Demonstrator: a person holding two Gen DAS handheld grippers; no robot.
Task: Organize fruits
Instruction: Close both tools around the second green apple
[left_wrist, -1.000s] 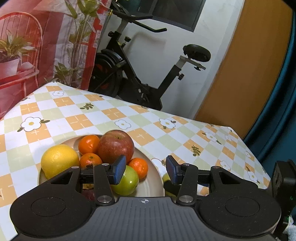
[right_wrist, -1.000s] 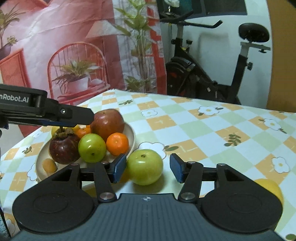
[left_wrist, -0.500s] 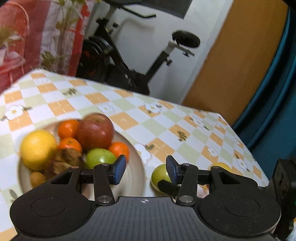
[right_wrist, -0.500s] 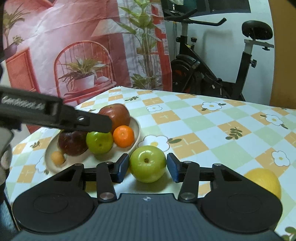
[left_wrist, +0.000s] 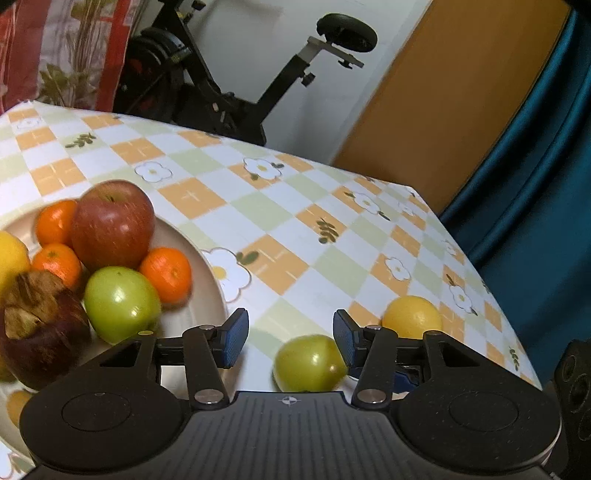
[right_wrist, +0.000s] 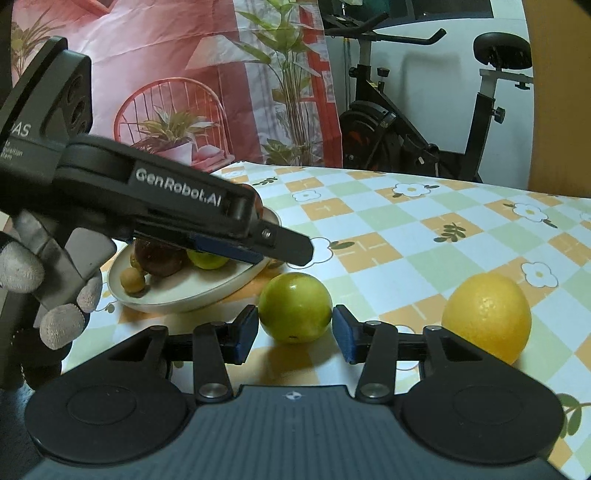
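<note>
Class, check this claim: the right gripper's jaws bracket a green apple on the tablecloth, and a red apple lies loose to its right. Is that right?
Not quite. The right gripper does bracket the green apple on the tablecloth, but the loose fruit to its right is a yellow citrus fruit, not a red apple. The right wrist view shows it.

A round green apple (right_wrist: 294, 313) lies on the checked tablecloth, just beside the plate (right_wrist: 192, 291), with its stem end turned down toward the front. A yellow orange (right_wrist: 487, 315) lies apart from it, also on the cloth. The cream plate (left_wrist: 207, 280) holds a big red apple (left_wrist: 112, 225), three small mandarins (left_wrist: 166, 271), another green apple (left_wrist: 122, 302), a dark mangosteen (left_wrist: 40, 325) and a yellow fruit at the edge.
</note>
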